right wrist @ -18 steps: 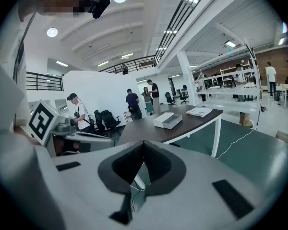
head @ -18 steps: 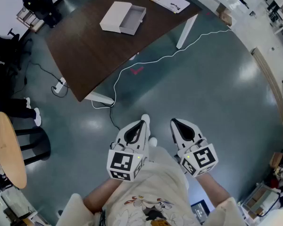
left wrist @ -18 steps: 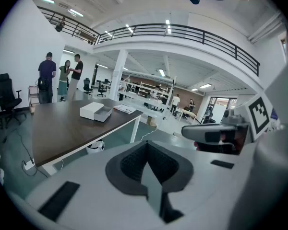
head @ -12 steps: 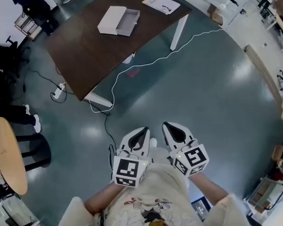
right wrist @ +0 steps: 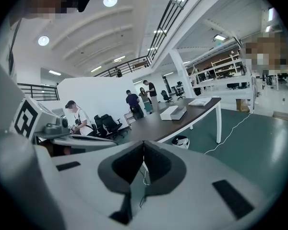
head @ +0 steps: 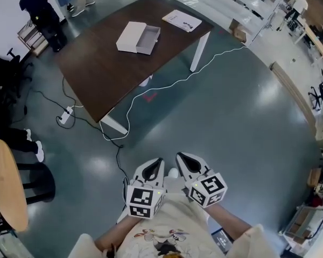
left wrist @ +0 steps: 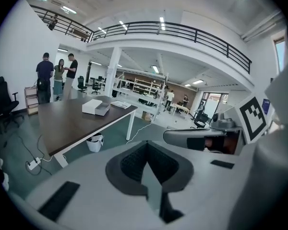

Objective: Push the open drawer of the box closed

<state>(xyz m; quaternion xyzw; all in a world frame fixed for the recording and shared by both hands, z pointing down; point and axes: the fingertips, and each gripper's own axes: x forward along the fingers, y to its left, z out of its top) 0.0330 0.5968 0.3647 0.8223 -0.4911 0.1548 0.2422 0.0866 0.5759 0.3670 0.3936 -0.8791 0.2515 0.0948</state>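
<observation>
Left gripper (head: 157, 163) and right gripper (head: 182, 159), jaws closed and empty, hang over wide floor (head: 231, 117), well short of the bench (head: 107, 74) edge; the box (head: 130, 35) drawer (head: 149, 40) seems open.

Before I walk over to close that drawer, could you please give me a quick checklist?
1. Drawer sticks out of the box: ok, ready to push.
2. Left gripper shut, empty: ok.
3. Right gripper shut, empty: ok.
4. Box within reach: not ok, the table stands across the floor.
5. Walking path: not ok, a white cable lies on the floor before the table.
6. Booklet apart from the box: ok.
</observation>
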